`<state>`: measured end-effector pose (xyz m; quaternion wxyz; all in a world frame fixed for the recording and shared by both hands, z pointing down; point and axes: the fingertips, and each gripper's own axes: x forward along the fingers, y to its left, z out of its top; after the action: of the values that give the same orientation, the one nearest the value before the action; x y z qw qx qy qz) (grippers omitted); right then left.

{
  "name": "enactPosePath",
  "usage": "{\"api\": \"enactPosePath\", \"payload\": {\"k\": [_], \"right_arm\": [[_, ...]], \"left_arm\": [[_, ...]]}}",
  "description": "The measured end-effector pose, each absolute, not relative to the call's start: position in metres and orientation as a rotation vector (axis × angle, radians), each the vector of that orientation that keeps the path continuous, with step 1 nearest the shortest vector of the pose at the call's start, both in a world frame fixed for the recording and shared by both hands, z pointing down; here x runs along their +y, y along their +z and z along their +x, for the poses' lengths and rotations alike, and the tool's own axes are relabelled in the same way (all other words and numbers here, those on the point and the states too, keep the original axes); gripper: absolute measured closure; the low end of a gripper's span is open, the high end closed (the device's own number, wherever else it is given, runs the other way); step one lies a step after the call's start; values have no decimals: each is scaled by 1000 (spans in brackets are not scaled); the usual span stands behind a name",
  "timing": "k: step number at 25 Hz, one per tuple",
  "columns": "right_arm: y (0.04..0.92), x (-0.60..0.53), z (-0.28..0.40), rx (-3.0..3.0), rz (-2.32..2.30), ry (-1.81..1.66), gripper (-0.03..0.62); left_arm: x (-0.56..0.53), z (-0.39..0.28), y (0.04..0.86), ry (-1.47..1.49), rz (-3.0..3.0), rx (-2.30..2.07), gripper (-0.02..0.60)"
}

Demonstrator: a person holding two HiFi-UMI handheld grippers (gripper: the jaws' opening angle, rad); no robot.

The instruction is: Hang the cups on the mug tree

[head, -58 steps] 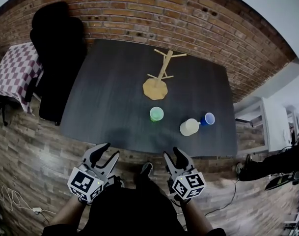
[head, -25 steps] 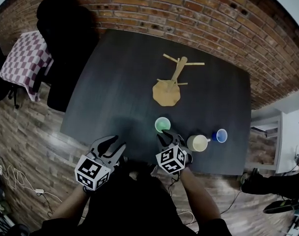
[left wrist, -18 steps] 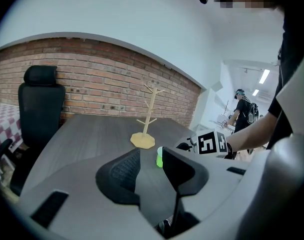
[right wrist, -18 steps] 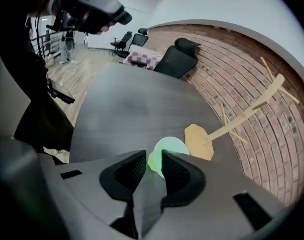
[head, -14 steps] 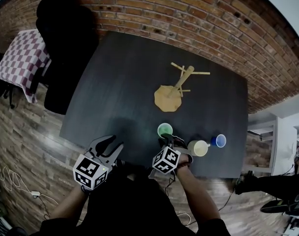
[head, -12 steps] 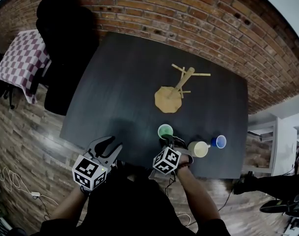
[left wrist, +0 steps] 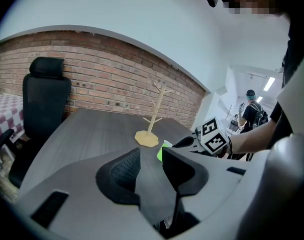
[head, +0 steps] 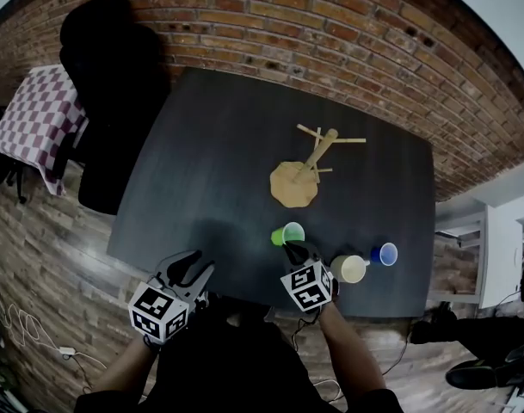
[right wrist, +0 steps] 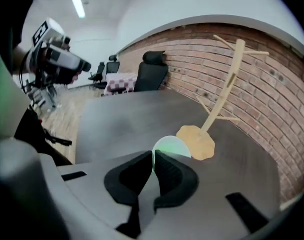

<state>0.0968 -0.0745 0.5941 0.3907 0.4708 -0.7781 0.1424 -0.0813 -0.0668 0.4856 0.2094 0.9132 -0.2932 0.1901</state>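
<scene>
1. While the green cup (head: 286, 234) is tipped off upright, its thin rim is pinched by the right gripper (right wrist: 152, 165). The jaws have just been closing on the cup wall.
2. Wooden mug tree (head: 306, 169) is seen straight ahead of that gripper, well apart, on the dark table (head: 201, 153).
3. Cream cup (head: 350, 268) is noted just right of it, with the blue cup (head: 385, 254) farther right.
4. Left gripper (left wrist: 151, 164) is held well to the left at the table's near edge. Its jaws are apart and nothing is gripped.
</scene>
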Motion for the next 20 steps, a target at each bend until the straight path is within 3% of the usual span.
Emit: {"api": "enactPosePath", "payload": {"k": [20], "right_arm": [[492,-108,77,-2387,1364,571,554]], "left_arm": [[-65,-83,473,511,2554,-840,436]]}}
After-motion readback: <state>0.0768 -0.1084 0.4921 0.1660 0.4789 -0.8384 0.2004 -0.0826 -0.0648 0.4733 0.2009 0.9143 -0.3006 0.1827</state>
